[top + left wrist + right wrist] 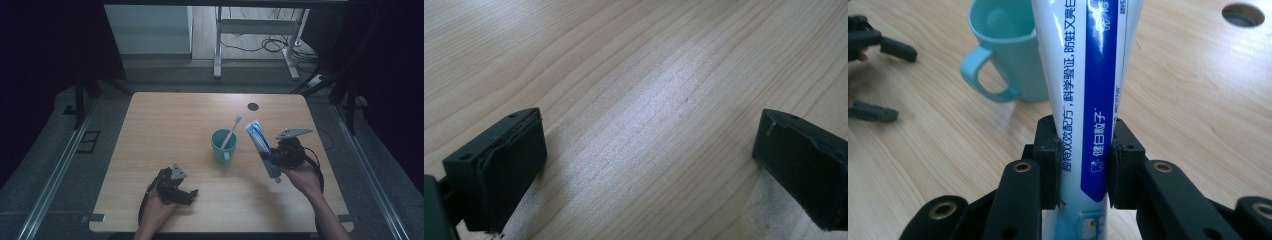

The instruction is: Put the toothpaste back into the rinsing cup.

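- High view: the black right gripper [270, 161], held in the person's right hand [304, 176], is clamped on a white-and-blue plastic toothpaste tube [262, 148]. The tube slants up and away from its jaws, lifted off the light wooden table [170, 120]. Just beside the tube, on the side toward the other hand, stands a teal plastic mug [222, 145] with a white toothbrush [232, 131] leaning in it. The black left gripper [186, 195], in the left hand [156, 210], rests low on the table, well apart from the mug, jaws spread.
- Left gripper view: its two black jaws stand wide apart with bare wood grain between them; they hold nothing.
- Right gripper view: the jaws press the tube from both sides near its lower end, blue stripe facing the camera. The mug sits just behind the tube, handle toward the left gripper [875, 80] farther off. A round dark hole [1243, 14] in the table lies beyond.
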Available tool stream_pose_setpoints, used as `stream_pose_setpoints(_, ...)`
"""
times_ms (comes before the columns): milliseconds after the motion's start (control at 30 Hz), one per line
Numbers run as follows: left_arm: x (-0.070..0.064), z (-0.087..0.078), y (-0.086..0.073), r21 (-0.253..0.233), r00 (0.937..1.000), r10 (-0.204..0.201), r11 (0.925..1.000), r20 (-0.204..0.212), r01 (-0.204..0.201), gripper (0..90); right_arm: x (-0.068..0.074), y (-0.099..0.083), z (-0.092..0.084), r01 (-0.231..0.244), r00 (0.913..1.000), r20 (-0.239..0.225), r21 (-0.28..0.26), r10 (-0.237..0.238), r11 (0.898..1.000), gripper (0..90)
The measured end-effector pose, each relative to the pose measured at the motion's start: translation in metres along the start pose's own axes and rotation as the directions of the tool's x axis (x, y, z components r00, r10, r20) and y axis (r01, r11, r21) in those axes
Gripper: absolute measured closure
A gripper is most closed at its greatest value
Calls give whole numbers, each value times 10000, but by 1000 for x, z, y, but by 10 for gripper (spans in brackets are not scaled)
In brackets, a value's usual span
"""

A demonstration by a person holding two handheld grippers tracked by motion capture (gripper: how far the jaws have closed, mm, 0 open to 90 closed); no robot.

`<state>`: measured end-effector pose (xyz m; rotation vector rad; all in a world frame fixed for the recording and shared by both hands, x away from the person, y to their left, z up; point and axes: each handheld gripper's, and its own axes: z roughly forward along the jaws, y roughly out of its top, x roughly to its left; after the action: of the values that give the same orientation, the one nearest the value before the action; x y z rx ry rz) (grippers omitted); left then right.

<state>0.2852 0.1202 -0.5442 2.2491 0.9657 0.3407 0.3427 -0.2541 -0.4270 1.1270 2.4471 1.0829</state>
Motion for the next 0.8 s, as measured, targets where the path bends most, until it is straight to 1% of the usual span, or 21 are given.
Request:
stream_pose_setpoints(400, 0, 0, 0, -1, 10000, 11, 10000, 6, -11, 10, 9, 20, 0, 154, 9998, -113, -645, -162, 9978, 706)
stream_pose_setpoints(700, 0, 0, 0, 26, 10000, 55, 10000, 1, -55, 10, 14, 35, 0, 269, 9996, -99, -931, -279, 9953, 706)
stream_pose_setpoints(800, 0, 0, 0, -13, 10000, 9, 10000, -4, -9, 10, 15, 40, 1, 249, 9996, -116, -1104, -263, 9936, 706)
